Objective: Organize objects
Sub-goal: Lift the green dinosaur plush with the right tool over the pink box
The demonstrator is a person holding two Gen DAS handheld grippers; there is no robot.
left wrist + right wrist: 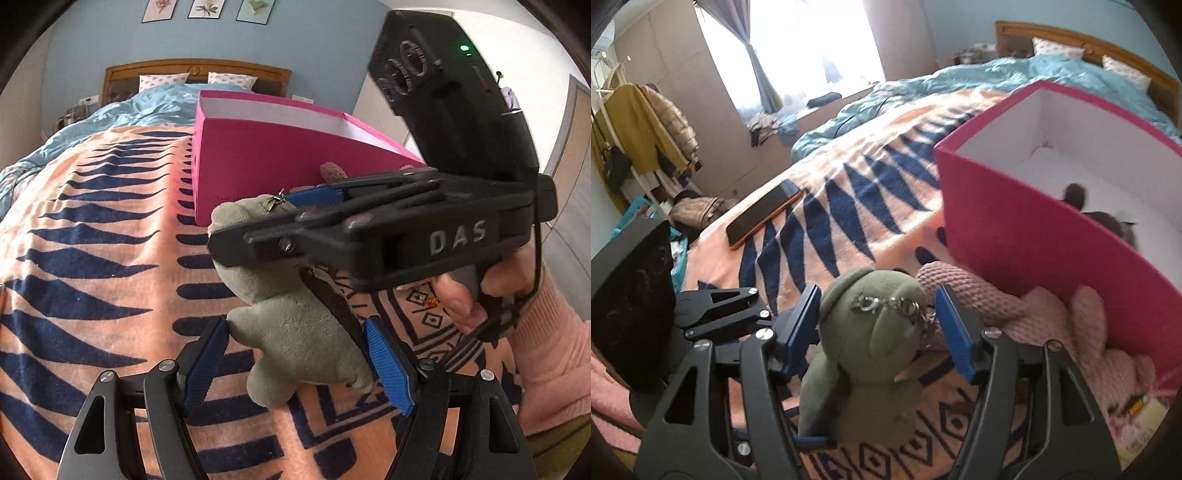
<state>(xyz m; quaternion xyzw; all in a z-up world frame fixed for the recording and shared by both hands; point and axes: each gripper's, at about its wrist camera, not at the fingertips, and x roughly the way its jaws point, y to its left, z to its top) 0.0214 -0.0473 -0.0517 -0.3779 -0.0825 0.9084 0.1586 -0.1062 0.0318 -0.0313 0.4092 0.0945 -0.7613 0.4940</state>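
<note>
Green plush toy (295, 325) above the patterned blanket (92, 258), left gripper (295, 354) pads against its body, right gripper (877, 328) jaws parted around its head without pressing, pink knitted toy (1034, 317) beside pink box (1034, 236) at right

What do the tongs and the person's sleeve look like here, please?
Both tongs are black frames with triangular cutouts, silver screws and ribbed blue pads. The right tongs carry raised "DAS" lettering, a tall black housing with a green light, and a thin black cable. The left tongs match. The sleeve is pink ribbed knit.
</note>
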